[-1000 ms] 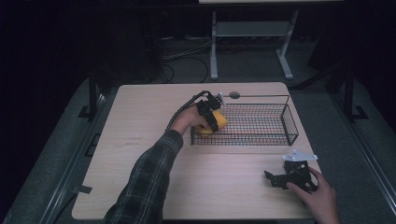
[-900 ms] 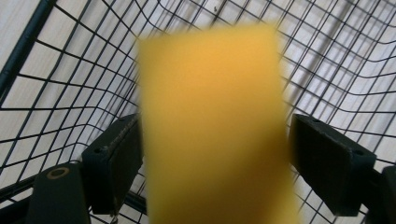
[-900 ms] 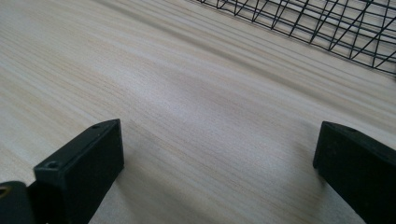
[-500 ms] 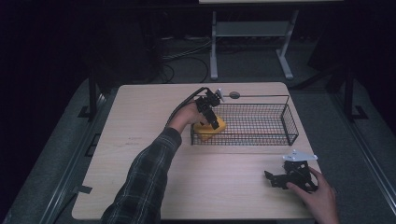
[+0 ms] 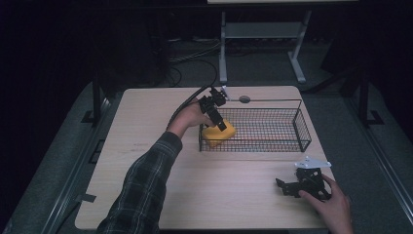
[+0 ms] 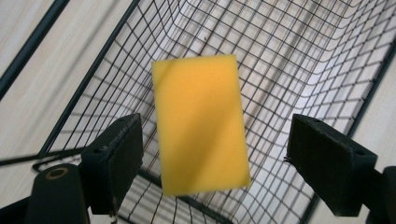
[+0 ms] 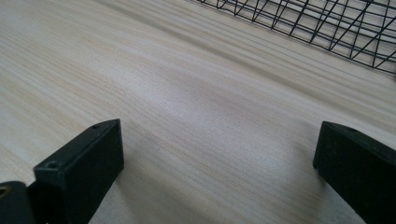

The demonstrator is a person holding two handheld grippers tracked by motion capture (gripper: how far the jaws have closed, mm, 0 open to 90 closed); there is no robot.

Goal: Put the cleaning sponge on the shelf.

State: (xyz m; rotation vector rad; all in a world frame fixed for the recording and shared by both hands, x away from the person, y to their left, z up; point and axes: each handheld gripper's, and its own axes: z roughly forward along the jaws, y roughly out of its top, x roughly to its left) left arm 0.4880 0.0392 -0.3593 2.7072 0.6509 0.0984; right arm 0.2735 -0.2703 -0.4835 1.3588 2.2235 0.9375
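**Cataloguing a table with basket, sponge and two hand-held grippers**

Item 1: pale wooden rectangular table (image 5: 146,146), bearing everything listed below.

Item 2: black wire-mesh rectangular basket (image 5: 272,144), standing toward the table's far right part.

Item 3: yellow rectangular foam sponge (image 5: 218,133), lying inside the basket at its left end. In the left gripper view the sponge (image 6: 200,122) sits below and between the jaws, with clear gaps on both sides.

Item 4: left gripper (image 5: 221,126), black, held over the basket's left end, pointing down at the sponge; jaws spread wide, gripping nothing.

Item 5: right gripper (image 5: 281,186), black with a grey plate, held by a hand at the table's near right corner; jaws spread wide over bare wood, well apart from the basket.
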